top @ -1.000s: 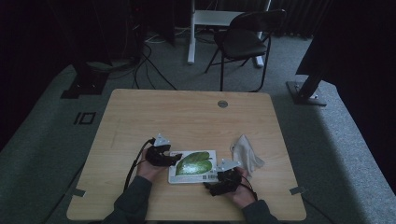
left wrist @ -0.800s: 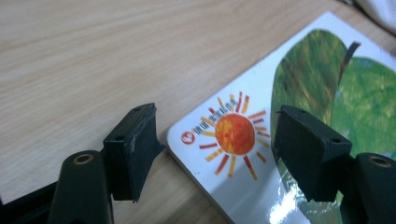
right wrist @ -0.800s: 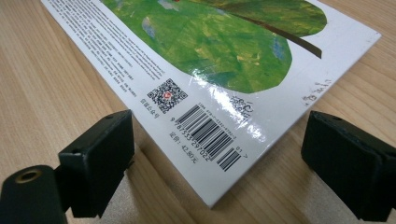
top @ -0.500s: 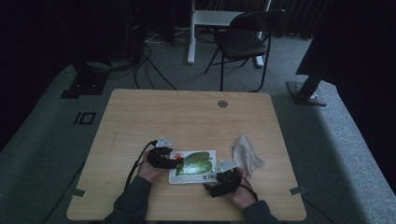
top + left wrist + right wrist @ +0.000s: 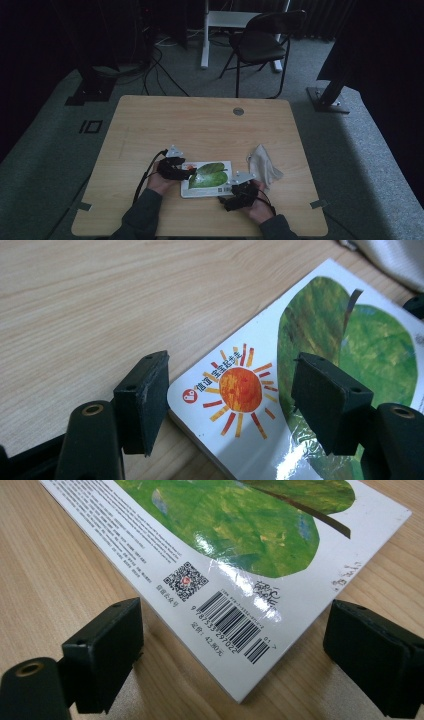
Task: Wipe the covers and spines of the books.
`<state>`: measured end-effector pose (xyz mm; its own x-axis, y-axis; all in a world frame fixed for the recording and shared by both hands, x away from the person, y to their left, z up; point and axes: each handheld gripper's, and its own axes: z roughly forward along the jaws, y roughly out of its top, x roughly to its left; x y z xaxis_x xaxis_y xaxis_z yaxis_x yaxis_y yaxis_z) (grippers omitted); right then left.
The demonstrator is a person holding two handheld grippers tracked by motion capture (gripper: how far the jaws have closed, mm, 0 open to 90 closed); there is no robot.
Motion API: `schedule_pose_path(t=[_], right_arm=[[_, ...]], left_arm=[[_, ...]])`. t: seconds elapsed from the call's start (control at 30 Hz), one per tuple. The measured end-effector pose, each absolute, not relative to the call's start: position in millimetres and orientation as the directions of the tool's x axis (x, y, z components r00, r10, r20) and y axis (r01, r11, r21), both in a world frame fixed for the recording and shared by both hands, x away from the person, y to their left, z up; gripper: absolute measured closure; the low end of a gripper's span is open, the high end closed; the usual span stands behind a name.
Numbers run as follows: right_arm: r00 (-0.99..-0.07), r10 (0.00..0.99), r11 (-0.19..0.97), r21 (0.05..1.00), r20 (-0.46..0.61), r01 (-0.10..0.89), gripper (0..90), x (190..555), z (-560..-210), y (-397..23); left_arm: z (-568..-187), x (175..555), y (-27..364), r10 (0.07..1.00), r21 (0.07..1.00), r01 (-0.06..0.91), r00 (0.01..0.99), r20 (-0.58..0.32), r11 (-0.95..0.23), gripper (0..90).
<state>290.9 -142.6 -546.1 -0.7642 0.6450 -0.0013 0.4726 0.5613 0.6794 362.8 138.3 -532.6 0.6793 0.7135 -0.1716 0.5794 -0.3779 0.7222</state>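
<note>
A picture book (image 5: 207,178) with a big green leaf lies flat on the desk (image 5: 200,125), near the front edge. The left tool (image 5: 230,405) is spread wide around the corner with the sun, and the right tool (image 5: 232,655) is spread wide around the barcode corner. I think each is set to grab a corner. A cloth (image 5: 263,165) lies just beside the book

Black grippers: left gripper (image 5: 188,173), right gripper (image 5: 224,201); blocky square fingers (image 5: 142,400), grey three-cornered top plates, trailing black cables; dark sleeves.
</note>
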Motion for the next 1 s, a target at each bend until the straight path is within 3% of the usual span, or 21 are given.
schedule_pose_path(t=[1.0], right_arm=[[-0.726, 0.688, 0.526, 0.692, -0.004, 0.494, 8.6, 294.6, -547.2, -140.1]], left_arm=[[-496.2, 356.8, 143.4, 0.691, 0.819, 0.517, 0.688, -0.224, -0.249, 34.0]])
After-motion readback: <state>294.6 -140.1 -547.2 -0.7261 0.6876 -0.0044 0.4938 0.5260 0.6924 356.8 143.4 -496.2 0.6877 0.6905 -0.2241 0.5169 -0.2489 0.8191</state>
